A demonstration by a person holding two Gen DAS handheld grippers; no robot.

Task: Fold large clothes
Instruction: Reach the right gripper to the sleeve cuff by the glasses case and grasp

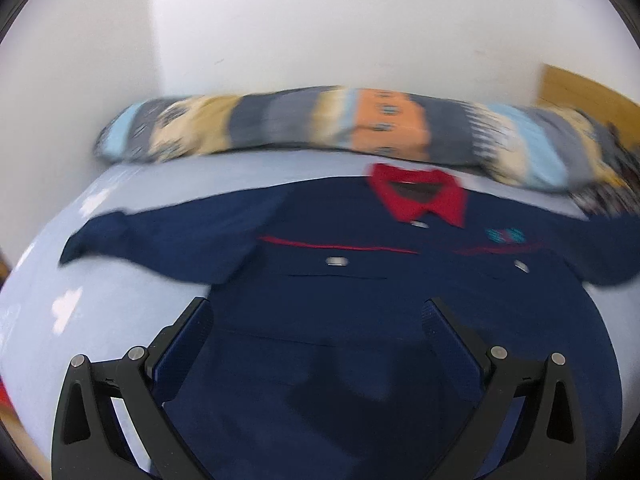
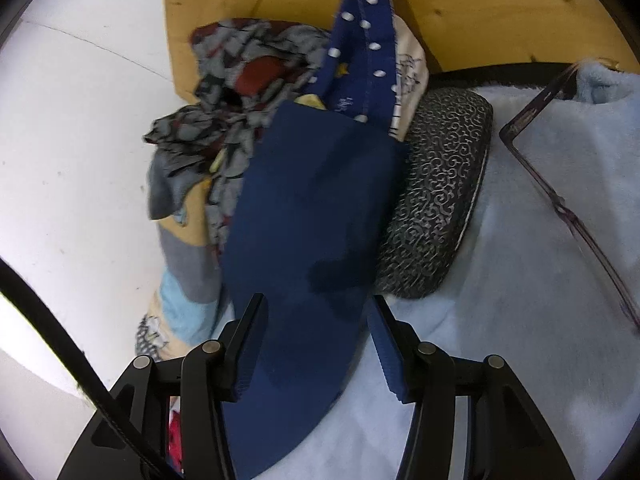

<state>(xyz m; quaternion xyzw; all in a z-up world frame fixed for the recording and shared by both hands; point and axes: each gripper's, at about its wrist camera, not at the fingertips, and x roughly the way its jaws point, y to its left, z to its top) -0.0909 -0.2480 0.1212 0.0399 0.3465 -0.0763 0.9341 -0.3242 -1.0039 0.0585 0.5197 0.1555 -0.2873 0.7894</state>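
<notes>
A navy blue shirt (image 1: 360, 300) with a red collar (image 1: 420, 196) lies spread front-up on a light blue bed (image 1: 132, 320), sleeves out to both sides. My left gripper (image 1: 318, 316) is open and empty, hovering over the shirt's lower body. In the right wrist view one navy sleeve (image 2: 316, 216) runs forward between the fingers of my right gripper (image 2: 318, 320). Its jaws stand open on either side of the sleeve and do not pinch it.
A striped patterned blanket roll (image 1: 360, 128) lies along the head of the bed against the white wall. By the sleeve end lie a crumpled patterned cloth (image 2: 240, 92), a dotted blue cloth (image 2: 360, 40), a dark glasses case (image 2: 436, 200), glasses (image 2: 560, 200) and a wooden headboard (image 2: 480, 8).
</notes>
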